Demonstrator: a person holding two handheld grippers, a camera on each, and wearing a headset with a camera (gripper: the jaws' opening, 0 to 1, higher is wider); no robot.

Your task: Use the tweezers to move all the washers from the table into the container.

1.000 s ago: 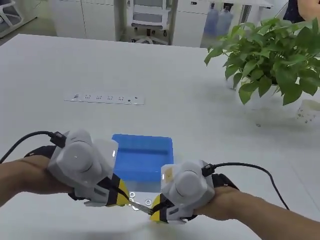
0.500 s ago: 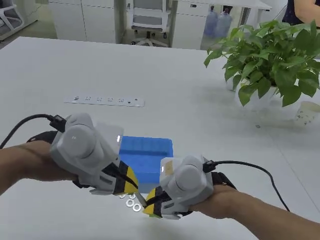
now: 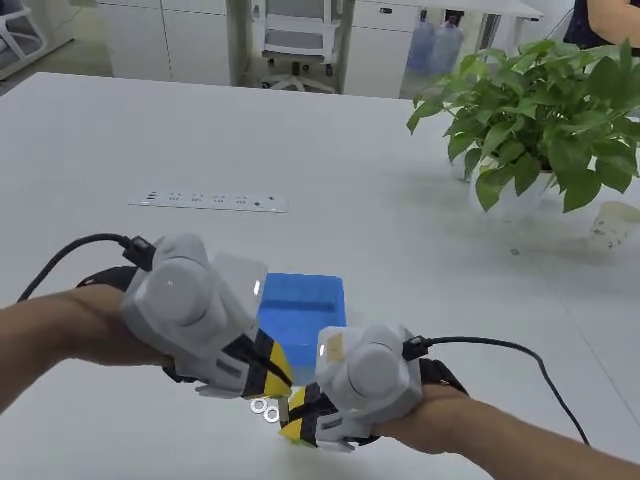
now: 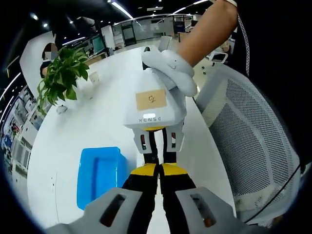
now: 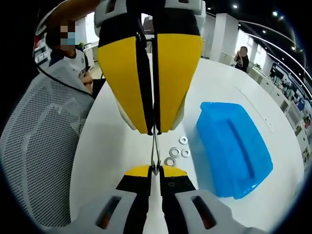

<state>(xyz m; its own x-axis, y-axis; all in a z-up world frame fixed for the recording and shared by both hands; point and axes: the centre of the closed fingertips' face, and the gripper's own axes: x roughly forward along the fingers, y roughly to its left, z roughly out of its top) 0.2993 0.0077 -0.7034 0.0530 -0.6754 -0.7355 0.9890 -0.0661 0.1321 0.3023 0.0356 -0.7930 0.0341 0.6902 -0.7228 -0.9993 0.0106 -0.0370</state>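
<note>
Tweezers (image 5: 155,148) bridge both tools. Left hand-held gripper (image 5: 152,129) pressed together on one end, right hand-held gripper (image 5: 155,170) pinching other end. Washers (image 5: 177,152) clustered on counter (image 5: 112,146), just beside blue container (image 5: 234,146); none seen inside. Judged step: settling tweezers into one working grip. Advice: one clamp firm before other releases; leave tips protruding, aimed at nearest washer.

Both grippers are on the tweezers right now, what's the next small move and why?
Probably open the left gripper and back it away, leaving the thin metal tweezers to the right gripper. Both pinch them, and silver ring washers lie on the white table beside the blue plastic container.
</note>
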